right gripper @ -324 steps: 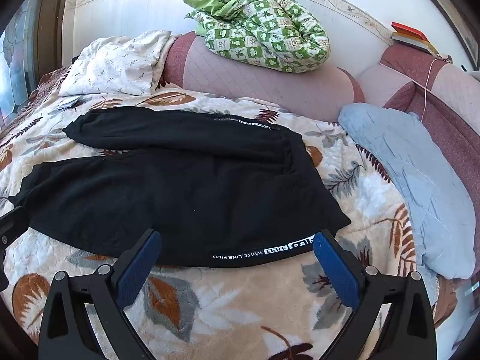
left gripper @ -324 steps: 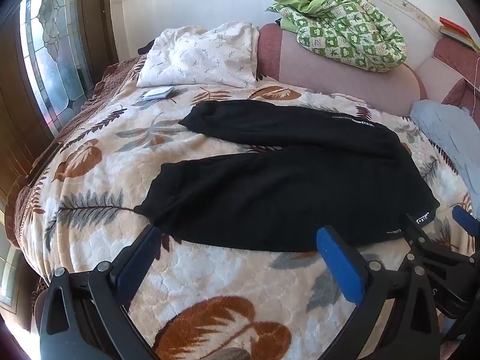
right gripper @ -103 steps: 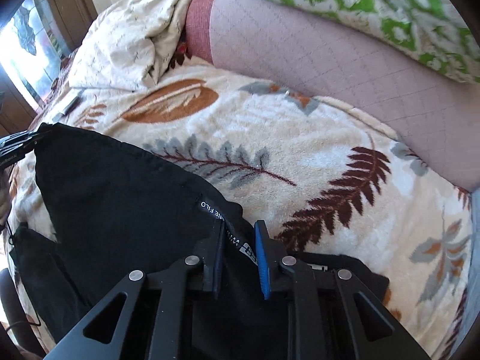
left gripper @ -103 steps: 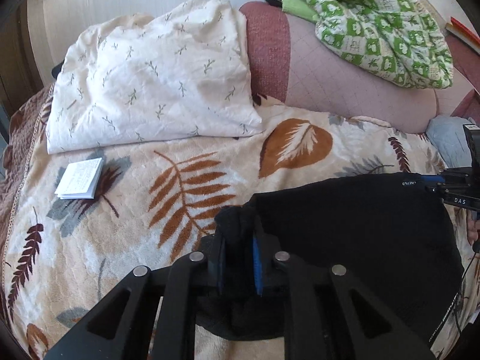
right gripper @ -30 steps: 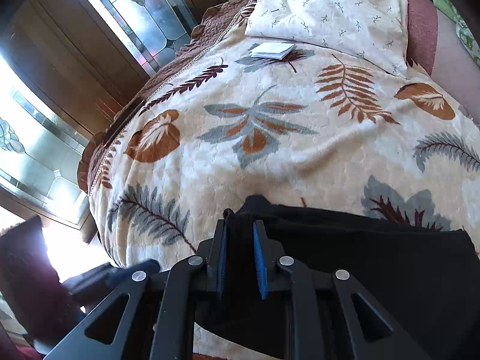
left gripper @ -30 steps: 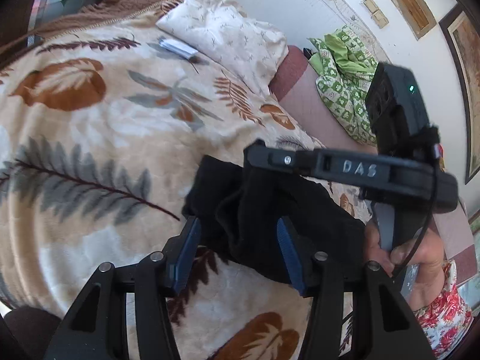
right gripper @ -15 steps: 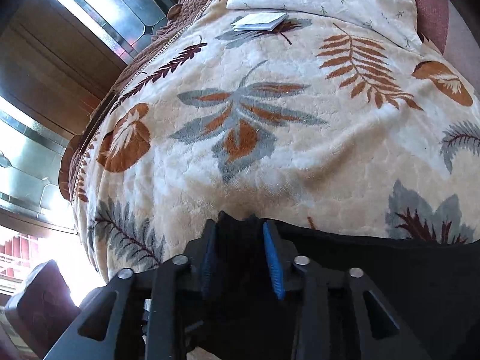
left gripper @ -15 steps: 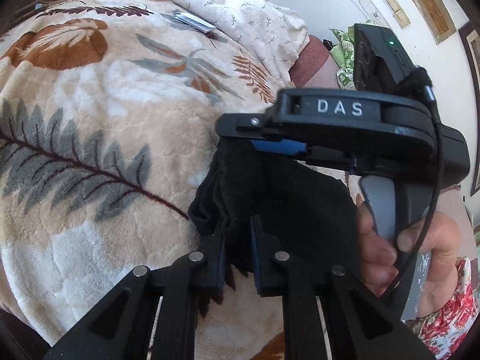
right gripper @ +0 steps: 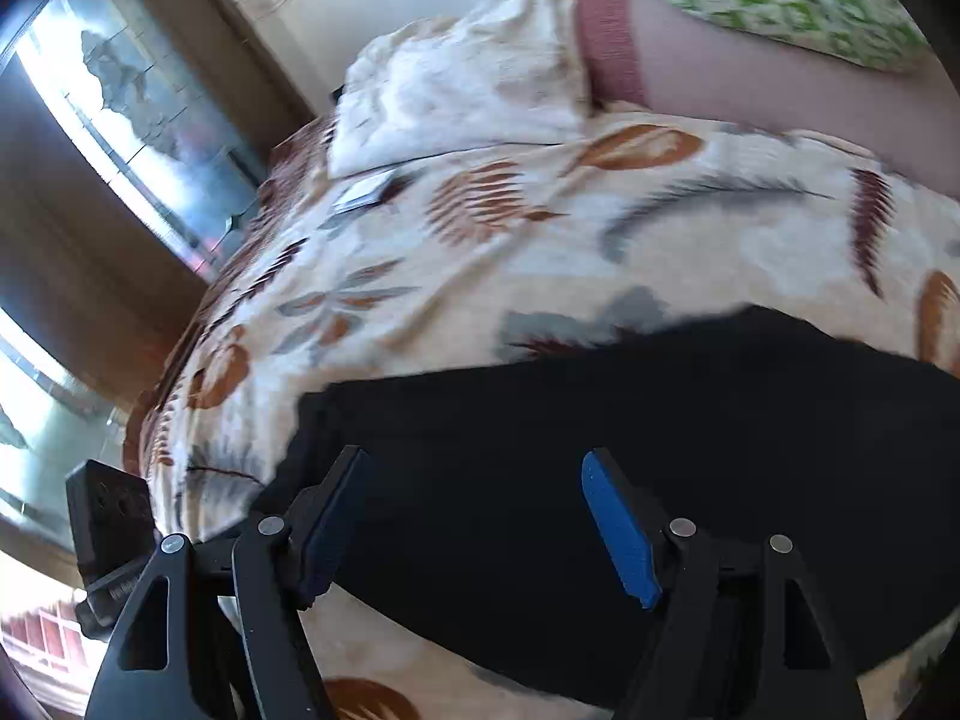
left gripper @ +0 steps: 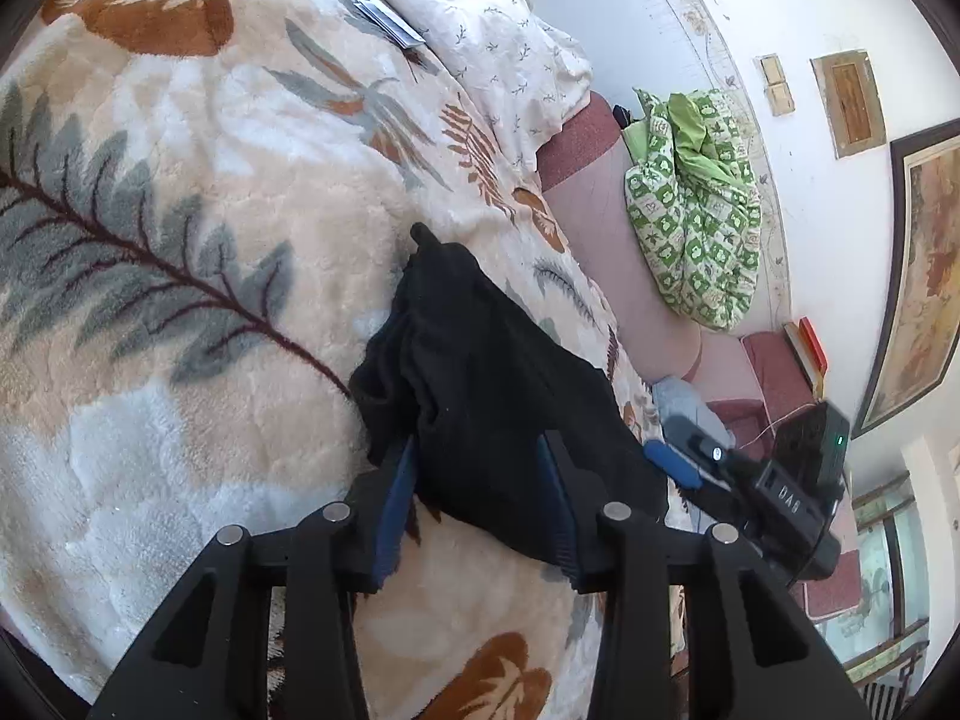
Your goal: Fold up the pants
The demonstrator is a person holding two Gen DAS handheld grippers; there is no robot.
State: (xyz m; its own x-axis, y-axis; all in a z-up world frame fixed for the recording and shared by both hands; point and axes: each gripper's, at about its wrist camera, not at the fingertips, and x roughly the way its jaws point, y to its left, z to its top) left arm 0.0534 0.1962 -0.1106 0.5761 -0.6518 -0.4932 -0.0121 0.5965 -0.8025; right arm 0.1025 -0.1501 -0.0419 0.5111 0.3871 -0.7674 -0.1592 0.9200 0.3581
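Note:
The black pants [left gripper: 480, 372] lie folded lengthwise on the leaf-patterned blanket [left gripper: 180, 240]. My left gripper [left gripper: 474, 498] is open, its blue pads on either side of the bunched leg end, which lies loose between them. My right gripper [right gripper: 480, 516] is open and empty just above the black pants [right gripper: 600, 420]. The right gripper also shows in the left wrist view [left gripper: 678, 462], beyond the far end of the pants. The right wrist view is blurred.
A white pillow [left gripper: 480, 42] and a small booklet [left gripper: 390, 21] lie at the head of the bed. A green checked quilt [left gripper: 696, 222] sits on the pink headboard [left gripper: 606, 228]. A stained-glass window [right gripper: 138, 120] is at the left. A light blue cloth [left gripper: 684, 402] lies beyond the pants.
Both grippers have opened and let go of the pants' leg end. The right gripper has moved away to the far side of the pants.

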